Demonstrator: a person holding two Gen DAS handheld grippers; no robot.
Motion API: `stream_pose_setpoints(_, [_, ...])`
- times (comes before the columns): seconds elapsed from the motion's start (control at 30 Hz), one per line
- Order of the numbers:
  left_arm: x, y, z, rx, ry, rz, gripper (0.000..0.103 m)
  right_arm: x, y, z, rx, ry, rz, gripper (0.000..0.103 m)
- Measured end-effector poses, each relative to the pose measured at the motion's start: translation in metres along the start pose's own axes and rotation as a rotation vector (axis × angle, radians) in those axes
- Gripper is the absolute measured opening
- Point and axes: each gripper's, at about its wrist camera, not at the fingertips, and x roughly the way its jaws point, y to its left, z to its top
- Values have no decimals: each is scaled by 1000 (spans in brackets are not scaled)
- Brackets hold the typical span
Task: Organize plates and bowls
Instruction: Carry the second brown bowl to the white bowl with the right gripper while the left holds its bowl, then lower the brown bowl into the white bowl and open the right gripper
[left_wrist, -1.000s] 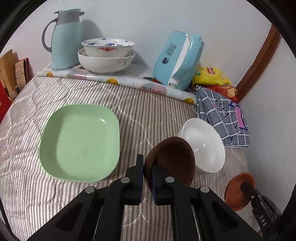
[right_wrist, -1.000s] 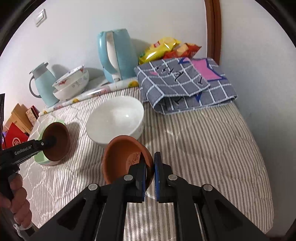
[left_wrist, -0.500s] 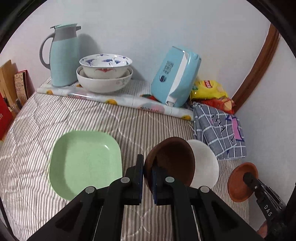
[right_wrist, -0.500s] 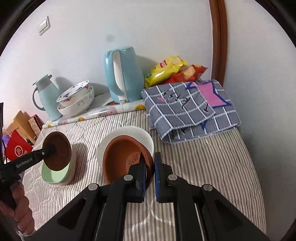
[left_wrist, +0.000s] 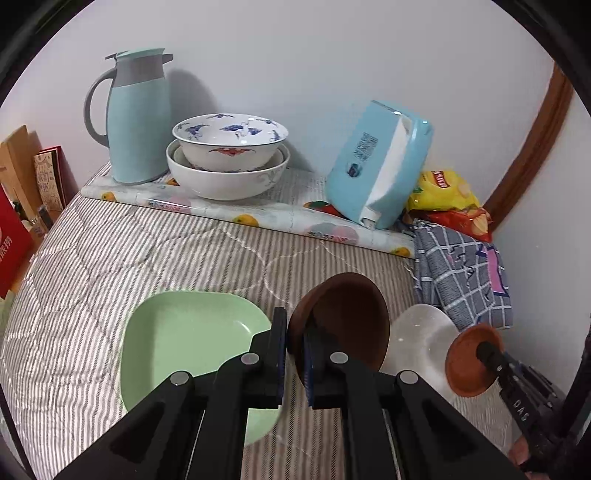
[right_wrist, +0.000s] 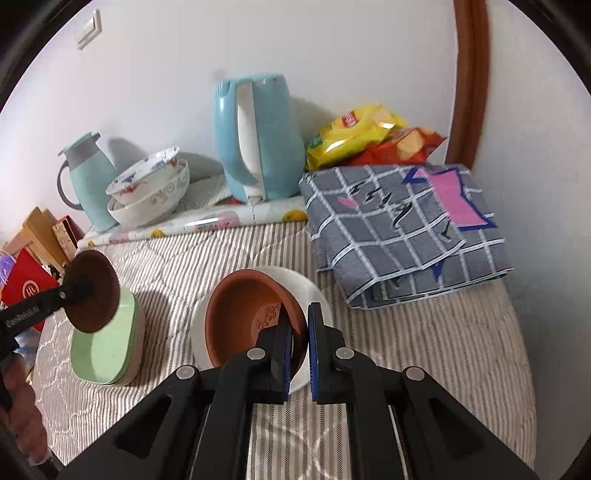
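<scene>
Left wrist view: looks forward and down along the left tool (left_wrist: 294, 354), close over the striped surface (left_wrist: 184, 251), toward the back wall.
Right wrist view: looks along the right tool (right_wrist: 299, 350) from the right side, close above the white bowl (right_wrist: 295, 284).
Shared: green plate (left_wrist: 192, 343), kettle (right_wrist: 255, 136), stacked bowls (left_wrist: 227, 166), each other's tool.

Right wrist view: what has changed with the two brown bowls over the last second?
The right gripper carried its terracotta bowl from in front of the white bowl to over it. The left gripper lifted its dark brown bowl, now beside the green plate from its own camera. Both grips stayed shut, nothing released. The stacked bowls at the back did not move.
</scene>
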Motion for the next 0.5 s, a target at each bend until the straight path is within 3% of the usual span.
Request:
stream_pose_setpoints(0.1, [6, 7, 3, -12, -13, 34, 8, 21, 4, -3, -13, 38, -3, 8])
stream_pose_setpoints(0.5, [32, 14, 7, -19, -1, 49, 8, 65, 11, -4, -53, 125, -20, 8])
